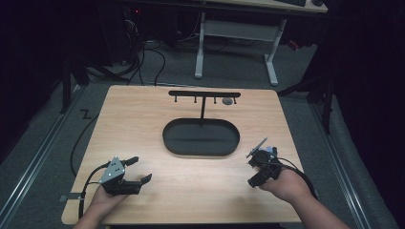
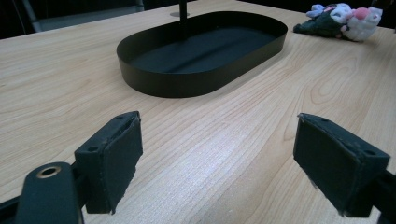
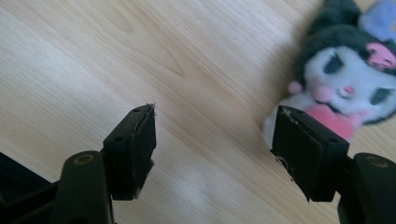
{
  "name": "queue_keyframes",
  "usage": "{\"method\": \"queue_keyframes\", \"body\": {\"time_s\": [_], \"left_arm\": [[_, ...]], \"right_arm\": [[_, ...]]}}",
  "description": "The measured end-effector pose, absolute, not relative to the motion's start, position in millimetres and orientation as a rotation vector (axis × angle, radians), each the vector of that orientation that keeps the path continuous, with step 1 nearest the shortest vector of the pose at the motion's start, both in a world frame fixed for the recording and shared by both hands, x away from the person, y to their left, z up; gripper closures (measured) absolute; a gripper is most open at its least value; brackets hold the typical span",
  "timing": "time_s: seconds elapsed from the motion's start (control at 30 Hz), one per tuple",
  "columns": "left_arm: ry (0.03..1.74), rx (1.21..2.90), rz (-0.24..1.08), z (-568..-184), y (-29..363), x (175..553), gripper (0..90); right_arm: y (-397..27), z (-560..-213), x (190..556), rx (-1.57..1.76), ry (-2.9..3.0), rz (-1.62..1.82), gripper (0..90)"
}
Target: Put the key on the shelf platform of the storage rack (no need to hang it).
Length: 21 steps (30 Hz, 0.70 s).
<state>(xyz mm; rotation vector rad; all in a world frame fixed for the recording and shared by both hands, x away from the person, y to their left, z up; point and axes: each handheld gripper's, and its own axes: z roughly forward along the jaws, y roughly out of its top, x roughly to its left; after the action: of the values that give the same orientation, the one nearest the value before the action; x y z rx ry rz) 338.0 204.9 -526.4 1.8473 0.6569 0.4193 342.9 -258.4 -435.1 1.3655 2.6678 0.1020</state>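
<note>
A small plush toy [image 3: 345,77] with a dark hood, white face and pink and lilac bits lies on the wooden table at the right [image 1: 270,150]. My right gripper [image 3: 215,149] is open just beside it; the right pad [image 3: 303,149] overlaps the toy's lower edge and nothing is between the jaws. In the high view the right gripper [image 1: 252,168] sits near the table's right front. My left gripper [image 1: 139,170] is open and empty at the left front, and in its own view the left gripper [image 2: 219,163] faces a black oval tray [image 2: 187,84] with the plush toy [image 2: 341,21] beyond.
The black oval tray [image 1: 167,143] lies mid-table. A black T-shaped rack [image 1: 204,94] with hooks rises from its far side, and a small grey object [image 1: 228,101] hangs on it. A white-legged desk [image 1: 236,28] and floor cables [image 1: 143,57] lie behind the table.
</note>
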Motion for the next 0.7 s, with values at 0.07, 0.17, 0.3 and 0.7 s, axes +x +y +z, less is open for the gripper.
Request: {"method": "queue_keyframes", "body": {"time_s": [0.07, 0.17, 0.3, 0.7], "left_arm": [[0.657, 1.847, 0.419, -526.4, 204.9, 338.0, 16.4], [0.658, 1.847, 0.419, -526.4, 204.9, 338.0, 16.4], [0.658, 1.848, 0.420, -526.5, 204.8, 338.0, 16.4], [0.659, 1.848, 0.419, -526.4, 204.8, 338.0, 16.4]], "right_arm": [[-263.3, -433.1, 343.8, 1.381, 2.652, 0.095, 30.5], [-271.1, -430.5, 345.3, 1.406, 2.628, 0.091, 30.0], [-280.6, -427.2, 347.3, 1.438, 2.600, 0.084, 29.4], [-302.7, -420.4, 353.5, 1.524, 2.539, 0.106, 24.0]]}}
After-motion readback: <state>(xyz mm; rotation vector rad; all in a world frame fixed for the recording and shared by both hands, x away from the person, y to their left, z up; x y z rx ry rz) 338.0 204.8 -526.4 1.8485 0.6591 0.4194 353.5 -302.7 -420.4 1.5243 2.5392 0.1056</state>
